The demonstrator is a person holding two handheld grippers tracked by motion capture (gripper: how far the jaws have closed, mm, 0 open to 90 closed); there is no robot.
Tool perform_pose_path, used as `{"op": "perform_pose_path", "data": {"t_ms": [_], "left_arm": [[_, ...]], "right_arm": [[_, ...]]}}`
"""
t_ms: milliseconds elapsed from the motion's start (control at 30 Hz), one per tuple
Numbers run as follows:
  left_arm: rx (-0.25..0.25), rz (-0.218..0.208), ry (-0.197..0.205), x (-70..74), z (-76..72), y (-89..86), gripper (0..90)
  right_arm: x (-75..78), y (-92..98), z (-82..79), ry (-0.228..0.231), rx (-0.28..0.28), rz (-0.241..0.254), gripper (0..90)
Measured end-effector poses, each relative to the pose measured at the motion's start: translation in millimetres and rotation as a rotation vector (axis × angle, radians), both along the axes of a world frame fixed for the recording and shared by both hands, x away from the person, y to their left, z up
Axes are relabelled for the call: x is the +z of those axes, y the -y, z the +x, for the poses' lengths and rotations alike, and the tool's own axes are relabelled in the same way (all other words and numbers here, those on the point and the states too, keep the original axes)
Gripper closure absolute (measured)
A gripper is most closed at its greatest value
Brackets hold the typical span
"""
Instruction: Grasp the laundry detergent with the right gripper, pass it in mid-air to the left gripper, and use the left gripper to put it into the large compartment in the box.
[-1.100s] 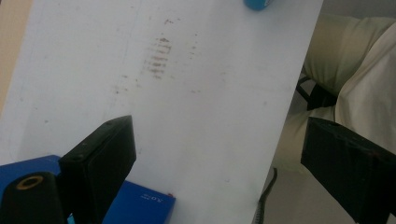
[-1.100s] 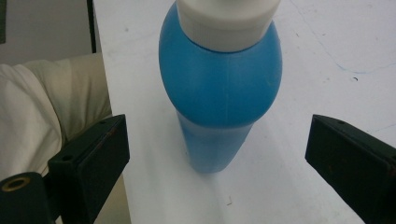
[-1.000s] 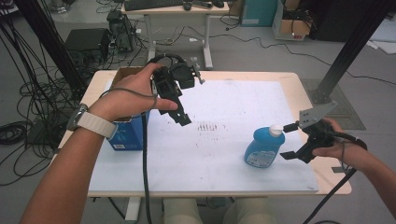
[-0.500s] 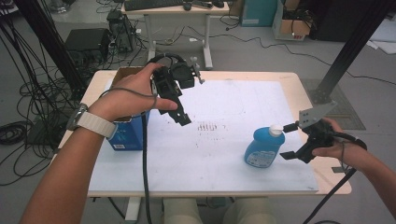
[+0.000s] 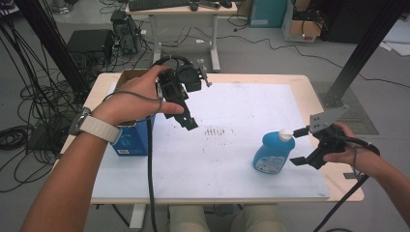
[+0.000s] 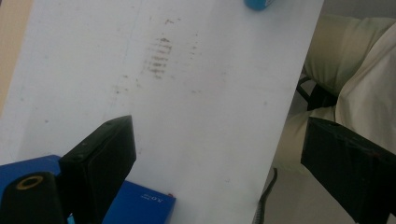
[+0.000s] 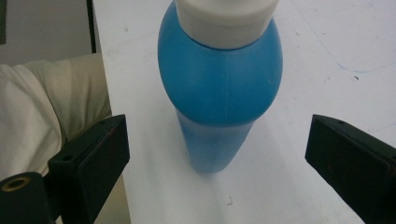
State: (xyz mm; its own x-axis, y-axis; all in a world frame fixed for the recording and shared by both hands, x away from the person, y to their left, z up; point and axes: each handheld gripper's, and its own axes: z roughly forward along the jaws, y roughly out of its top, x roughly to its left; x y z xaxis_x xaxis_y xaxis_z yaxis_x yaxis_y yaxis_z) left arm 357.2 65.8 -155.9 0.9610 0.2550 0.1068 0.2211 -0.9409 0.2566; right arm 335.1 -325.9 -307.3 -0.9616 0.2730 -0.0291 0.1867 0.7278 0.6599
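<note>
A light wooden table (image 5: 309, 84) carries a white sheet (image 5: 251, 104) marked with dark smudges near its middle. The grey floor (image 5: 270, 58) around it is strewn with black cables (image 5: 19, 140), thickest at nine o'clock. At twelve o'clock stands a second desk (image 5: 179, 9) with a keyboard (image 5: 157, 4). Black frame posts (image 5: 360, 60) rise at two and ten o'clock.

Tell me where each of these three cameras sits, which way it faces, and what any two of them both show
High view: above the person's side, facing forward and down on the table; both forearms, left gripper and right gripper show.
Left gripper view: rides the raised left gripper, looking down past open jaws at the white sheet; a trouser leg shows.
Right gripper view: level along the open right gripper at the blue bottle.
Shared: the bottle stands in both the high view and the right gripper view.
</note>
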Motion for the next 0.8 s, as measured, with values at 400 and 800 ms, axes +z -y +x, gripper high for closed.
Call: {"op": "perform_pose_path", "data": {"t_ms": [400,800], "left_arm": [[0.001,0.0,0.0,-0.8,0.5,-0.3,10.5],[0.004,-0.001,-0.002,-1.2,0.3,-0.7,10.5]], "right_arm": [[-0.7,0.2,0.6,0.001,-0.003,0.001,6.3],[-1.1,0.1,0.5,0.002,-0.004,0.001,6.3]]}}
